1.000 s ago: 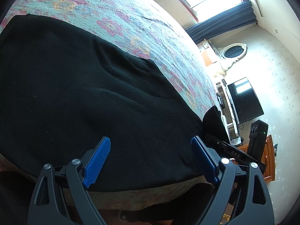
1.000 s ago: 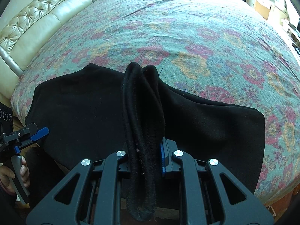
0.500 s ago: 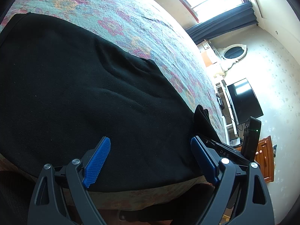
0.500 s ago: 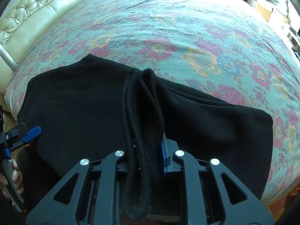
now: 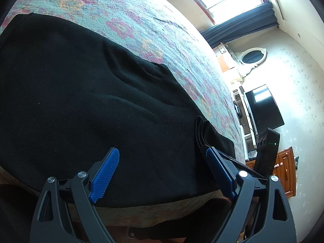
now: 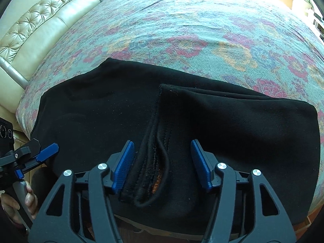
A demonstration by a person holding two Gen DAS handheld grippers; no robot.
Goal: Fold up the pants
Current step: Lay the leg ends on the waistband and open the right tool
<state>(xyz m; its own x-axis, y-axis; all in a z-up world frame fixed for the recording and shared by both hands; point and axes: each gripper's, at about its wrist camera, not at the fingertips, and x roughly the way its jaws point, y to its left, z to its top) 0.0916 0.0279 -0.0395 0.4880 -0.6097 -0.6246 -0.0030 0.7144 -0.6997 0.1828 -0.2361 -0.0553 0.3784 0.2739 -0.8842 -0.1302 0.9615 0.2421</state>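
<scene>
Black pants (image 6: 222, 121) lie folded across the near edge of a floral bedspread (image 6: 192, 30). A bunched hem (image 6: 151, 172) of the pants rests on top of the cloth, between the jaws of my right gripper (image 6: 162, 162), which is open and no longer holds it. My left gripper (image 5: 162, 172) is open and empty, low over the pants (image 5: 81, 91) near the bed's edge. The left gripper also shows in the right wrist view (image 6: 46, 149) at the far left, held in a hand. The right gripper's body shows in the left wrist view (image 5: 267, 149) at the right.
A tufted cream headboard (image 6: 40, 26) runs along the left of the bed. In the left wrist view a window with dark curtains (image 5: 239, 16), a television (image 5: 263, 107), an oval mirror (image 5: 251, 56) and a wooden cabinet (image 5: 287, 170) stand beyond the bed.
My right gripper lowered the raised hem onto the pants and opened, letting it go. The left gripper stayed open and barely moved.
</scene>
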